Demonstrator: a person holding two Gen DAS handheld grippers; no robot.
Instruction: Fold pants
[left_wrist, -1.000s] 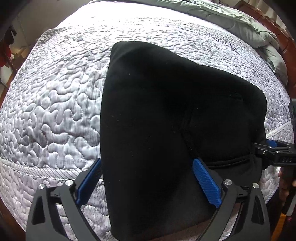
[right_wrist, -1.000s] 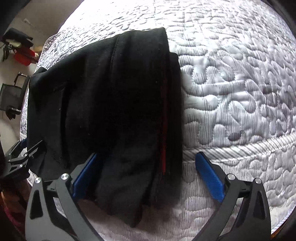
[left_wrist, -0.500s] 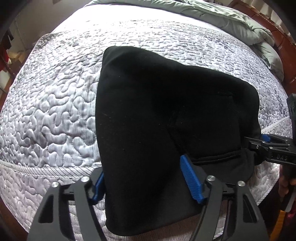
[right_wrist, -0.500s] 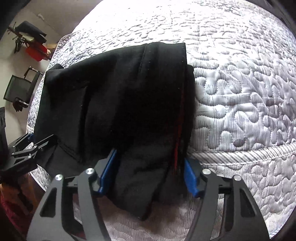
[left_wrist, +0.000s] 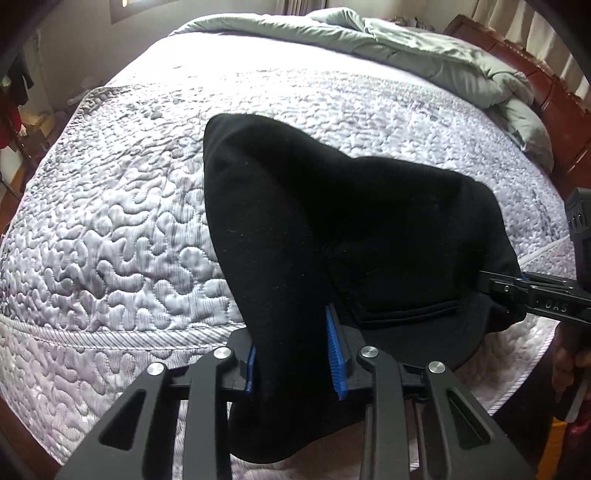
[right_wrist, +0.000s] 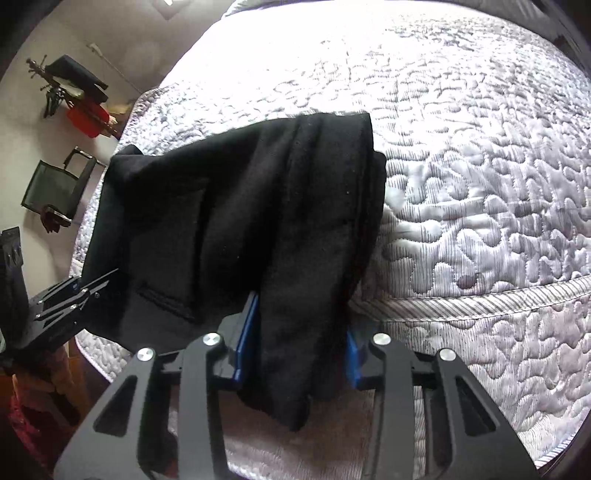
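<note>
Left wrist view: the left gripper (left_wrist: 295, 354), spread wide around the near edge of the black pants (left_wrist: 332, 229) a second ago, is now closing, its blue pads pinching a bunched strip of that edge. The cloth has begun to rise off the quilted bedspread (left_wrist: 110, 229), tenting toward the far side. At the right, the right gripper (left_wrist: 517, 291) bites the other near corner.

Right wrist view: the right gripper (right_wrist: 295, 347) has likewise narrowed from wide open and is closing on the pants' (right_wrist: 236, 221) right near edge, cloth gathered between its pads. With both near corners gripped and lifting, the fold away across the bed looks ready to start.
</note>
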